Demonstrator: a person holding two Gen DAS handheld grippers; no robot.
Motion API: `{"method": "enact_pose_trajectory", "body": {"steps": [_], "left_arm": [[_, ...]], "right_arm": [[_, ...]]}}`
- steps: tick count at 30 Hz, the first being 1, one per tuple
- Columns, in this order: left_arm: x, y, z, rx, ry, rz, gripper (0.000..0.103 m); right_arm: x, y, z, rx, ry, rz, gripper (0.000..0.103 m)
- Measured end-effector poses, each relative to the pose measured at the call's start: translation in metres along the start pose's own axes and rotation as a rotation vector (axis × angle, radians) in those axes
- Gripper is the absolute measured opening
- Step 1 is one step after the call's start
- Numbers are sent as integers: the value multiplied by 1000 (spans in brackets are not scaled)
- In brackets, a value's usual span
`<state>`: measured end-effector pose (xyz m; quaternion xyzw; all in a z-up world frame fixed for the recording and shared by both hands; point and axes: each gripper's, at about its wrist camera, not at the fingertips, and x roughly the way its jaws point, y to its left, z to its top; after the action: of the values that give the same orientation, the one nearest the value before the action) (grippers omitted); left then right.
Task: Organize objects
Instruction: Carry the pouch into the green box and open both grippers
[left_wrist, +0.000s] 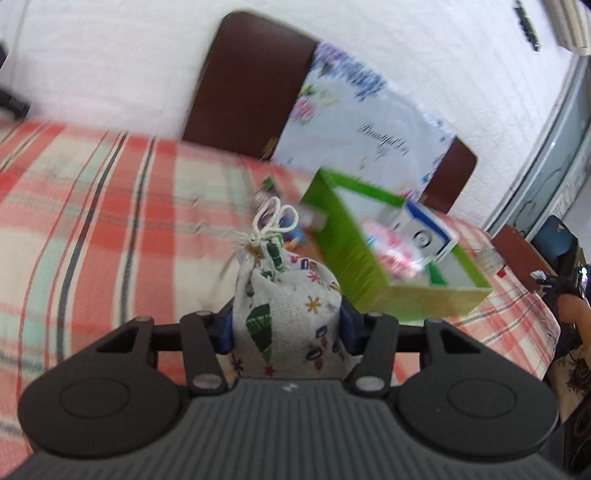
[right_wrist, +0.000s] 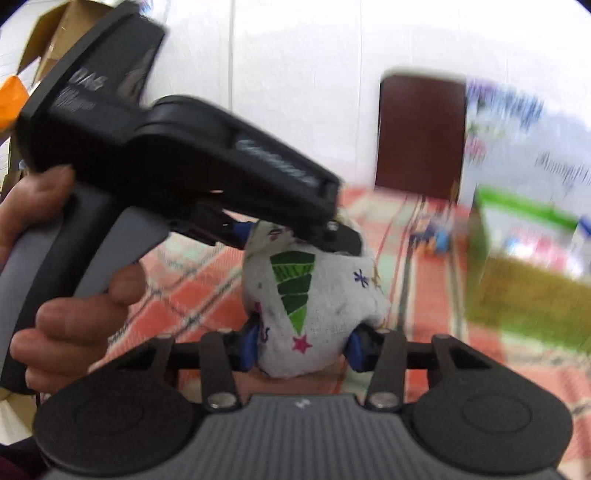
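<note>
A small white drawstring pouch (left_wrist: 288, 317) with green tree and star prints is held above the plaid tablecloth. My left gripper (left_wrist: 286, 325) is shut on the pouch's lower body between its blue pads. In the right wrist view my right gripper (right_wrist: 301, 343) is shut on the same pouch (right_wrist: 310, 310) at its bottom, while the left gripper (right_wrist: 295, 230) clamps it from the upper left, held by a hand (right_wrist: 55, 295). An open green box (left_wrist: 391, 254) with several items inside sits to the right; it also shows blurred in the right wrist view (right_wrist: 528, 273).
The table has a red, white and mint plaid cloth (left_wrist: 110, 206). A dark brown chair back (left_wrist: 251, 81) stands behind it. A floral white bag (left_wrist: 362, 129) stands behind the green box. Small colourful toys (left_wrist: 288, 232) lie past the pouch.
</note>
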<state>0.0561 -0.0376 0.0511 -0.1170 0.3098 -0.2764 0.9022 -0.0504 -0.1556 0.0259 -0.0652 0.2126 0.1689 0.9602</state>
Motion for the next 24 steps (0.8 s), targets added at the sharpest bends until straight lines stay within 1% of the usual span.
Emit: {"method": "enact_pose_trajectory", "body": {"steps": [3,6,10,14,15,16,17,18,19,20,22,24], "left_arm": [[12,-27,25,50,-23,-72,54],[41,-60,48,94,-11,-127,54],[90,-113,64,181,-1,-161,54],[138,-151,71,212,41,-166,55],[149,-160,70,231,46,-152,56],[158,-167,68,260,50,-122,63],[165,-174,66,296,53,-70,67],[173,-177,62,327,53,-8,70],[178,-178,59,349,58,44,70],[177,-175,55,361,66,76,70],[168,-166,48,374,57,104,70],[155,-155,41,392,30,139,70]], "right_arm": [[-12,-19,9,0,-85,-91,43],[-15,-53,16,10,-124,-180,43],[-13,-109,19,65,-135,-294,43],[-3,-165,12,110,-109,-401,43],[3,-177,11,116,-90,-425,43],[11,-189,10,113,-60,-450,44],[22,-199,9,108,-26,-484,45],[31,-207,6,109,0,-520,52],[36,-217,2,133,17,-550,67],[36,-225,0,183,16,-560,73],[31,-230,-5,232,0,-569,75],[23,-224,-11,242,-24,-568,78]]}}
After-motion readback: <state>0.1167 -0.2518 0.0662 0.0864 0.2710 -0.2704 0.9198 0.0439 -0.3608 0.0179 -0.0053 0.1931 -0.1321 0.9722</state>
